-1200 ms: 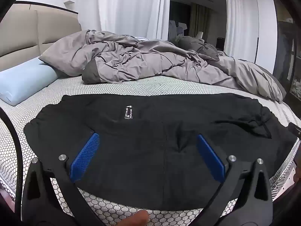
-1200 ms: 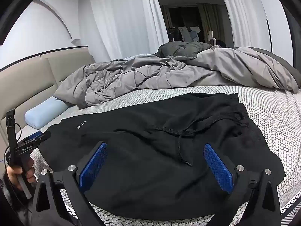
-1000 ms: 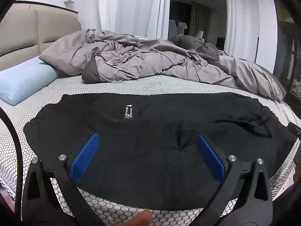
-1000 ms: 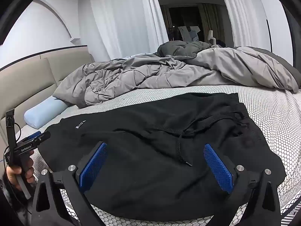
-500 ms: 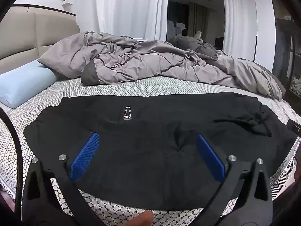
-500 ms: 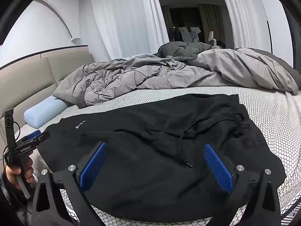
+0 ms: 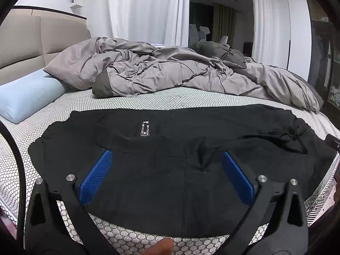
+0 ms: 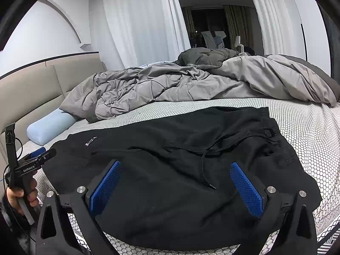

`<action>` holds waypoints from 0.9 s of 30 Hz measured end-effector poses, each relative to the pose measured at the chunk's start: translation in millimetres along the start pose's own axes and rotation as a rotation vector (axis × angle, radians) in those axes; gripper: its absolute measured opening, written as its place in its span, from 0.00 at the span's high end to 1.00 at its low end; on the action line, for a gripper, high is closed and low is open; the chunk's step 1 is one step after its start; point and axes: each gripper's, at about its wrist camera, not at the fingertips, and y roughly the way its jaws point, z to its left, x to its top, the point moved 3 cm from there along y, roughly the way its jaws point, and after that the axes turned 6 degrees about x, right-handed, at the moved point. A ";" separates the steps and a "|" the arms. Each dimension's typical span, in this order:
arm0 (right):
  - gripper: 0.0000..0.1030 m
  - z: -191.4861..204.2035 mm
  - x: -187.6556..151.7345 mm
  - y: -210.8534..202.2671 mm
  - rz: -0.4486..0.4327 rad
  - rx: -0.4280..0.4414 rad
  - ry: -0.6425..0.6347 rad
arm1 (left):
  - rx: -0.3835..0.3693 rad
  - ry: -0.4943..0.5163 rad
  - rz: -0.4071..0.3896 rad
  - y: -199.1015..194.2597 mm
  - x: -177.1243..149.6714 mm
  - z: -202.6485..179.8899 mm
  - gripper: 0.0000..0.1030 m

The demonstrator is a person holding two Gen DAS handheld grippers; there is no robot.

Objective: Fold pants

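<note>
Bed (image 7: pixel 170 99): black pants (image 7: pixel 170 159) are being displayed flat; left claw (image 7: pixel 165 174) and right claw (image 8: pixel 176 182) are being held apart above them, gripping nothing.

Both wrist cams low at bed's near edge, facing across; shared: black cotton pants (image 7: pixel 170 170) (image 8: pixel 180 170), crumpled grey duvet (image 7: pixel 170 72) (image 8: pixel 170 85).

grey duvet (image 7: pixel 170 74), blue pillow (image 7: pixel 25 97), white curtains (image 8: pixel 136 25)

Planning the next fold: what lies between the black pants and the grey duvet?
Only bare honeycomb-patterned mattress between the black pants and the grey duvet; both wrist views show it.
</note>
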 end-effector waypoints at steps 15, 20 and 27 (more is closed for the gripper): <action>0.00 -2.3 0.5 -2.5 0.001 -0.001 -0.001 | -0.001 0.002 -0.003 -0.6 -0.5 -0.5 0.01; 0.00 -3.4 0.0 -2.6 -0.001 -0.001 -0.001 | 0.000 0.002 -0.002 -0.7 -0.9 -0.8 0.01; 0.00 -3.8 -0.2 -2.6 0.001 -0.001 0.000 | 0.001 0.005 -0.007 -1.1 -1.2 -1.3 0.01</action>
